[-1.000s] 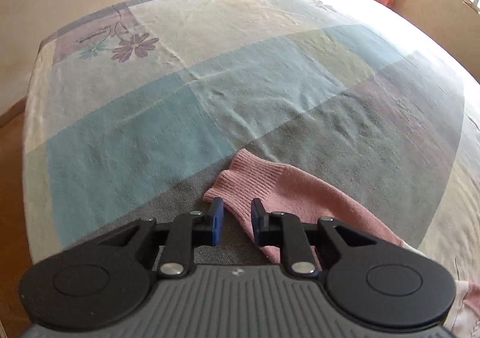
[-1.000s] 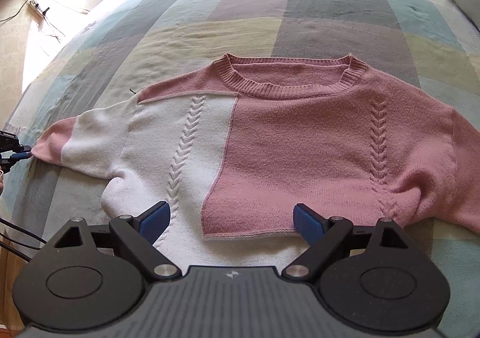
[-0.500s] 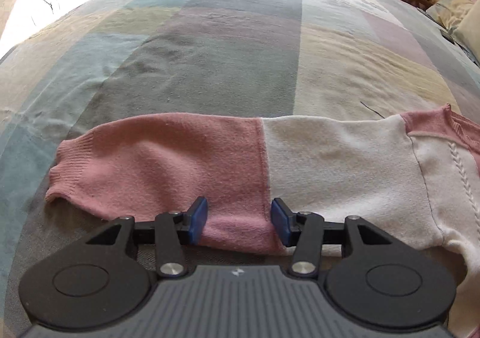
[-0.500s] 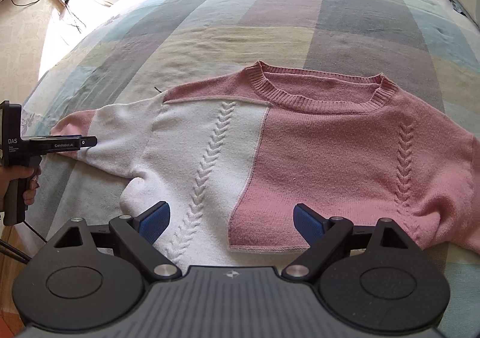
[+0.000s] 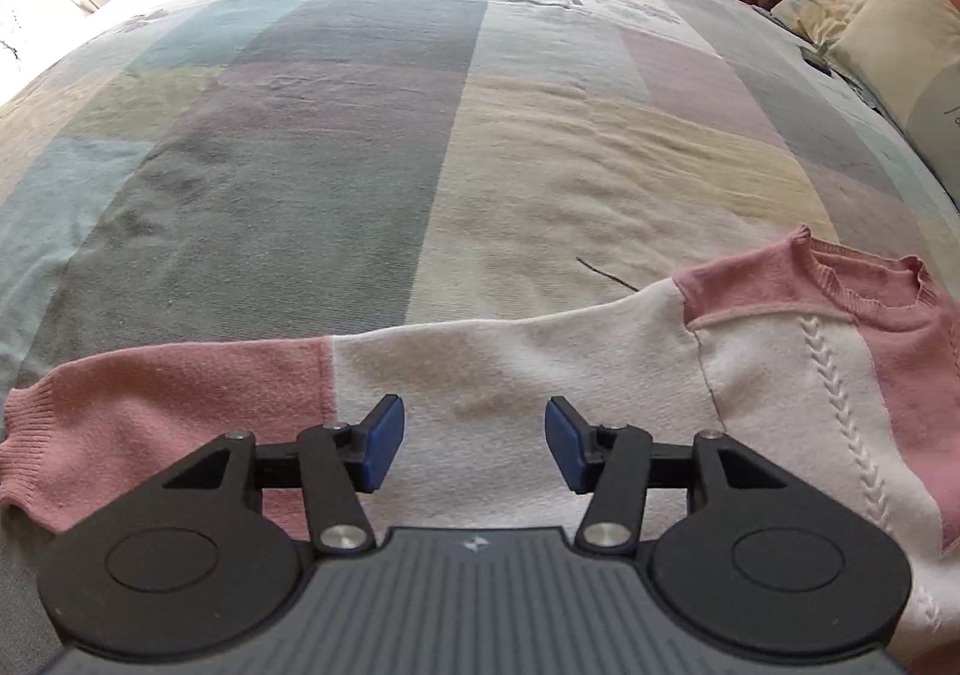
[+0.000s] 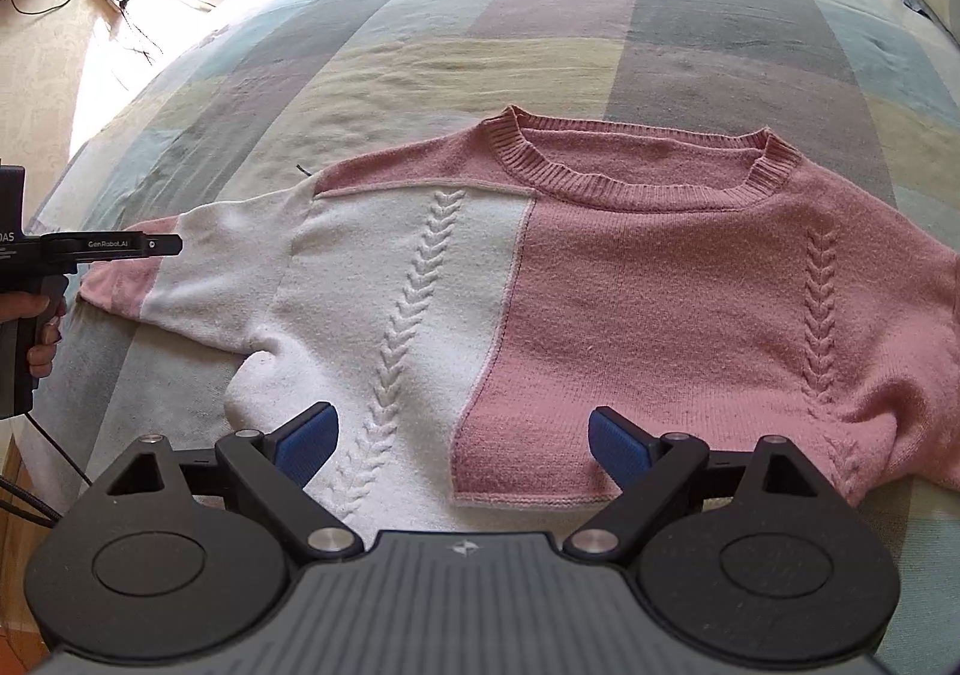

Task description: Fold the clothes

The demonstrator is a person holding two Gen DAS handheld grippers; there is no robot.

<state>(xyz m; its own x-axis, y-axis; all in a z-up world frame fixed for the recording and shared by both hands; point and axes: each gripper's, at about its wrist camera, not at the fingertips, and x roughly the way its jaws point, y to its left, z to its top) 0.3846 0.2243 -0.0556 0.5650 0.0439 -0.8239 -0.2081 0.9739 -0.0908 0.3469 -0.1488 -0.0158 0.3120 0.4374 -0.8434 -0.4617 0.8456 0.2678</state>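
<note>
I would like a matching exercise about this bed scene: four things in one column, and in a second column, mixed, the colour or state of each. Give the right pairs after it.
Things
1. ribbed round collar of the knitted sweater
2. sleeve part under the left gripper
3. cuff end of that sleeve
4. right gripper

Colour or state
A. white knit
B. open, over the sweater's bottom hem
C. pink, at the far edge of the garment
D. pink, at the left end, near the bed's edge

Pairs: 1-C, 2-A, 3-D, 4-B
</note>
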